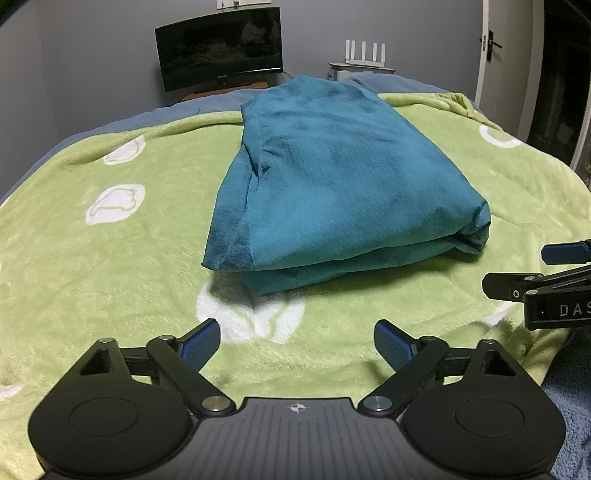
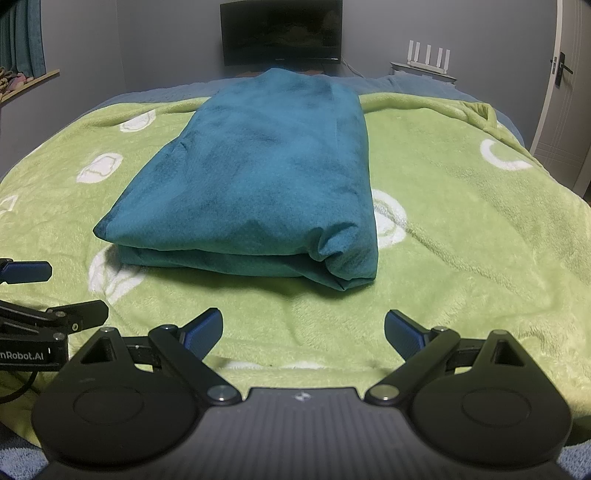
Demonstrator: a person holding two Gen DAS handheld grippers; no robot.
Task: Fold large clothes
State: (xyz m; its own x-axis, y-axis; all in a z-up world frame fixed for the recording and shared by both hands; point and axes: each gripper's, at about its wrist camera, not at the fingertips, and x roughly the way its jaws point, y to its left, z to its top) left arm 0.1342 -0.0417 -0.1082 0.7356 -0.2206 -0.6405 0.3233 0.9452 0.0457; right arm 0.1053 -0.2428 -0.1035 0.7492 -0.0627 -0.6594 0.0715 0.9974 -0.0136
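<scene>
1. Grey walls, a dark monitor (image 2: 280, 31) and a white router (image 2: 428, 59) stand beyond the bed (image 2: 461, 221), which has a green blanket.
2. Folded teal garment (image 2: 258, 184) lies mid-bed, layers stacked, fold edge nearest.
3. Readable lettering: "nRobot.AI", "DAS".
4. Left tongs (image 1: 297, 345) and right tongs (image 2: 303, 334) hover side by side over the near edge, tilted downward, jaws apart, empty.

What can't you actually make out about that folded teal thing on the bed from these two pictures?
- What kind of garment the teal cloth is: folded, so sleeves, legs or collar are tucked inside, both views.
- Its far end: hidden behind its own bulk, right wrist view.
- The right gripper in the left wrist view: cut off by the right edge.
- What the dark screen shows: only dim reflections.
- The green blanket near edge: covered by the left gripper.
</scene>
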